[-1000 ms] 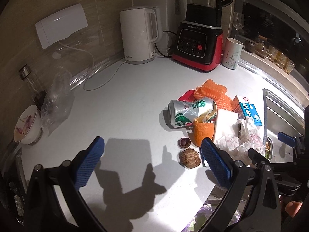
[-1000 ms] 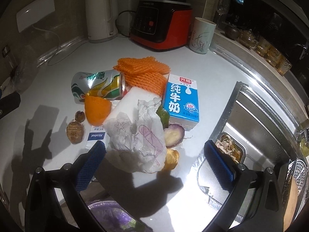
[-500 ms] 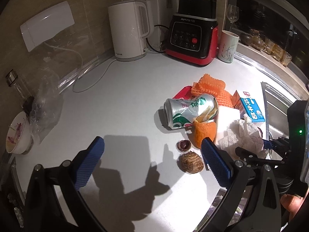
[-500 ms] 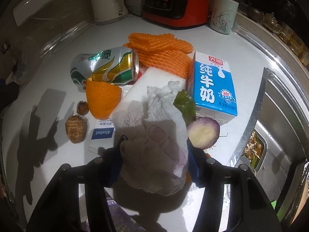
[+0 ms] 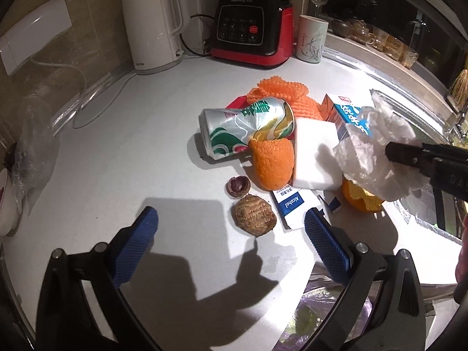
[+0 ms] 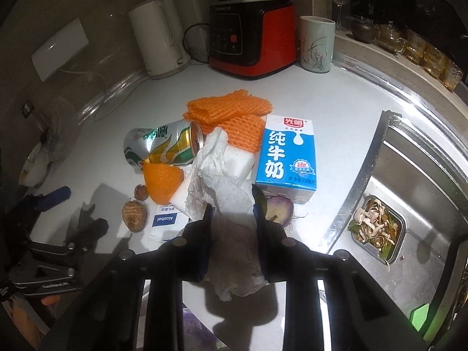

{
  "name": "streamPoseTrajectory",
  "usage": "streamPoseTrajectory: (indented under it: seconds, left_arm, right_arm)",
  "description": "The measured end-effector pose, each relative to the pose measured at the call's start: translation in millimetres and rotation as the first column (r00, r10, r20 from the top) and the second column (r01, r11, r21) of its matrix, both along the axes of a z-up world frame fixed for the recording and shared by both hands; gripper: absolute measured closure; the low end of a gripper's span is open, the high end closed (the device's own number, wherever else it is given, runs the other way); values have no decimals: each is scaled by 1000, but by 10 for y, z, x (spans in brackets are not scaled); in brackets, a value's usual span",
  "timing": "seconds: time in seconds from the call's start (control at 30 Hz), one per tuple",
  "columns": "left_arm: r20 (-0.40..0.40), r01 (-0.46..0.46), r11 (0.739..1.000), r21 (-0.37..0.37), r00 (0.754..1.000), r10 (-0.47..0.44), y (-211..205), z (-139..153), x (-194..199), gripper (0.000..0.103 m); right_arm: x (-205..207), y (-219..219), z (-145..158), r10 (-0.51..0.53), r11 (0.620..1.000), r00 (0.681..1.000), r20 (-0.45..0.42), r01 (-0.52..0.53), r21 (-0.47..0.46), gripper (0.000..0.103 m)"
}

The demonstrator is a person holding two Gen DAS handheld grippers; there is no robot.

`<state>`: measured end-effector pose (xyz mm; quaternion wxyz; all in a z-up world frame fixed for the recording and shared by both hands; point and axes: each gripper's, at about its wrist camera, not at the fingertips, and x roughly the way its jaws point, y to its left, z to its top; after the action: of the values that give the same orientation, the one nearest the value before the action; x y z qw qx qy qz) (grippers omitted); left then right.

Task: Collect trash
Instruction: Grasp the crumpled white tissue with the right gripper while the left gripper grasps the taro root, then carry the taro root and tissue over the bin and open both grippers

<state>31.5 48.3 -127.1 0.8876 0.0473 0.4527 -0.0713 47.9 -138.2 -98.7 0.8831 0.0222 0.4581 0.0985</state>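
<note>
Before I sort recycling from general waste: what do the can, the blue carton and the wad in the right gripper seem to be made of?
Can: thin metal, likely aluminium; glossy, mirror-like and dented.
Blue carton: coated paperboard, by its sharp folds and smooth printed faces.
Wad, pinched in the right gripper: crumpled tissue or thin paper, matte with soft creases; possibly thin plastic.

I see a crumpled, matt white paper tissue (image 6: 231,204) pinched in my right gripper (image 6: 231,213), whose fingers look like matt black plastic. At 11 o'clock from it lies a glossy metal can (image 6: 163,146), dented. The orange foam net (image 6: 231,117) at 12 o'clock is ribbed and soft-looking. The milk carton (image 6: 286,158) at 1 o'clock is smooth printed card. The countertop (image 5: 140,134) is smooth, slightly shiny white; the sink (image 6: 409,158) is brushed steel. My left gripper (image 5: 231,245) carries blue, knurled rubbery pads (image 5: 327,248).
</note>
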Motion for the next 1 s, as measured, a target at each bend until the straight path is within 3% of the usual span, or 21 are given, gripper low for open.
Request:
streamPoseTrajectory:
  seconds: [0.17, 0.23, 0.4, 0.57, 0.7, 0.83, 1.0]
  left_arm:
    - [-23, -57, 998, -15, 998, 57, -71, -144, 74, 11]
    - [-40, -86, 996, -37, 996, 85, -73, -189, 99, 22]
    - [-112, -147, 986, -80, 984, 138, -82, -352, 194, 35]
    - [-175, -171, 983, -74, 972, 156, -125, -530, 246, 66]
    - [-146, -203, 979, -24, 969, 198, -164, -538, 211, 68]
    - [-159, -198, 978, -70, 970, 185, -139, -474, 143, 68]
    - [-109, -159, 983, -93, 983, 149, -142, -243, -119, 68]
  right_arm:
    - [-72, -107, 46, 12, 1000, 1000, 12, -12, 9, 76]
    - [-87, -153, 33, 14, 1000, 1000, 9, -14, 19, 76]
    - [-116, -263, 6, 29, 999, 1000, 5, -29, 30, 76]
    - [-135, -328, 17, 49, 998, 999, 9, -49, 28, 76]
    - [-154, -360, 38, 59, 998, 998, 12, -59, 27, 76]
    - [-189, -366, 53, 70, 997, 997, 15, -71, 20, 76]
    - [-295, -346, 74, 92, 996, 996, 21, -92, 13, 76]
